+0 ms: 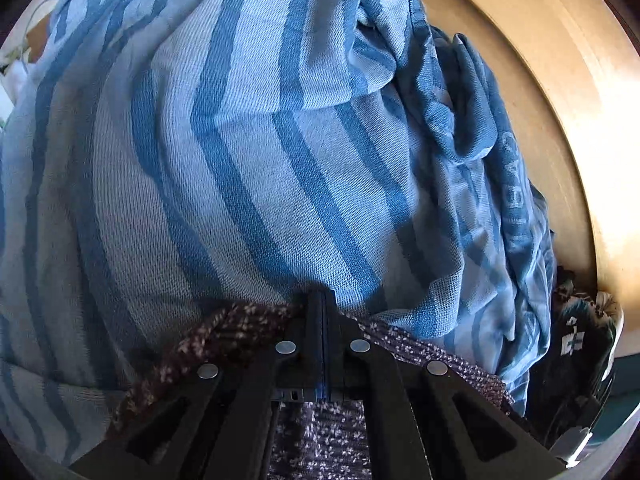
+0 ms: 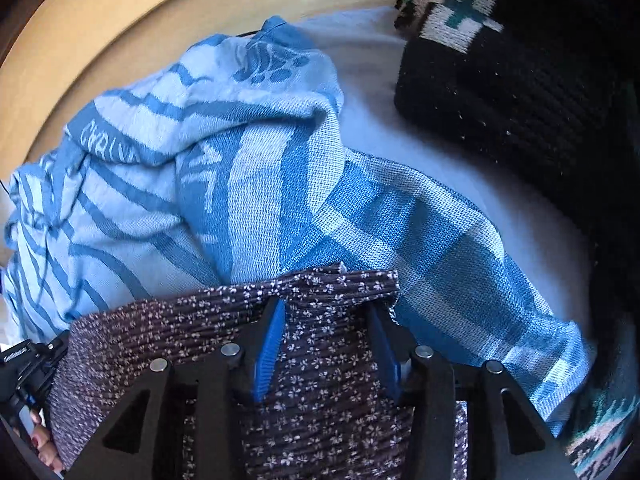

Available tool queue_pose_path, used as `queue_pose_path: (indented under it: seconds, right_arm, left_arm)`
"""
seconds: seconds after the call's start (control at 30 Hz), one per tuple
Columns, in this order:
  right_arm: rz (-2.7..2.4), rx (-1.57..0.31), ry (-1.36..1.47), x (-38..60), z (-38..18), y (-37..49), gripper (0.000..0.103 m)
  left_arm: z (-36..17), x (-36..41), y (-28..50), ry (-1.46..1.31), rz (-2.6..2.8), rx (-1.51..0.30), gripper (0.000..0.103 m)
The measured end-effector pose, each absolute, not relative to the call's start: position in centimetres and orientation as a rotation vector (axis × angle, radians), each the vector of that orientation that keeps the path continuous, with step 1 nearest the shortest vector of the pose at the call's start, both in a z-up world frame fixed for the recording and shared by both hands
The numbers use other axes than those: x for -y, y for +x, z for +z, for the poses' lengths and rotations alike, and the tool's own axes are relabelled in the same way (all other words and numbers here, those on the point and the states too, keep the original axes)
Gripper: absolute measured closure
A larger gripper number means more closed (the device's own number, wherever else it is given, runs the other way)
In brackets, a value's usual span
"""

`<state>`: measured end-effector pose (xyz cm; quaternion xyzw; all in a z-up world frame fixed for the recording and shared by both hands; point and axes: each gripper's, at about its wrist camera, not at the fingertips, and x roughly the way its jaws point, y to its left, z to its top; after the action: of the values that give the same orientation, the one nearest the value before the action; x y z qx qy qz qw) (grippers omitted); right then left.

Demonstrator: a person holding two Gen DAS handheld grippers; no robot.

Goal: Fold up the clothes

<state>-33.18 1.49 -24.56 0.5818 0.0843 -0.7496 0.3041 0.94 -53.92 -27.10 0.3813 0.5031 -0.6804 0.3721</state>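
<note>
Clothes lay unfolded: a blue striped cloth [image 2: 192, 168] rumpled at 10 o'clock, a black knit [image 2: 508, 92] at 2. The left gripper [image 1: 322, 300] was clamped tight on a floral garment [image 2: 320, 380]; the right gripper [image 2: 326, 312] stood spread over it, gripping nothing. Folding looked mostly left to do.

A pale wooden worktop [image 1: 552, 92] with a rounded rim curves along the right side of the left wrist view, lit warm and bright toward its edge. In the right wrist view the same wood [image 2: 80, 64] arcs across the upper left, and a smooth white sheet [image 2: 376, 108] covers the surface just beside it.
</note>
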Motion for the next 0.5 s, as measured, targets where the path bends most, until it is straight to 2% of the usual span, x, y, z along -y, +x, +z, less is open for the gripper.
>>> queue_pose_path:
  seconds: [0.1, 0.2, 0.23, 0.33, 0.4, 0.43, 0.5]
  right_arm:
    - [-1.966, -0.165, 1.551, -0.9, -23.3, -33.9, 0.059]
    - [-1.963, -0.108, 1.473, -1.0, -20.3, -31.8, 0.056]
    - [-1.967, -0.101, 1.432, -0.9, -19.1, -30.4, 0.053]
    - [-1.882, -0.139, 1.388, -0.6, -19.3, -25.4, 0.054]
    - [-1.852, -0.258, 1.419, 0.4, -21.4, -22.0, 0.054]
    - [-1.860, -0.301, 1.409, 1.3, -22.7, -21.8, 0.054]
    - [-1.877, -0.349, 1.374, 2.8, -24.3, -22.2, 0.054]
  left_arm:
    - [-24.0, 52.0, 3.3, 0.919, -1.798, -1.302, 0.100]
    - [-21.8, 48.2, 6.6, 0.878, -1.892, -1.274, 0.100]
    - [-21.6, 47.0, 7.4, 0.893, -1.915, -1.255, 0.100]
    - [-22.1, 44.2, 7.2, 1.025, -1.916, -1.112, 0.100]
    - [-24.1, 45.0, 9.3, 0.959, -1.867, -1.190, 0.100]
    - [-25.4, 45.6, 9.8, 0.882, -1.838, -1.278, 0.100]
    - [-25.8, 46.8, 12.3, 0.775, -1.769, -1.333, 0.100]
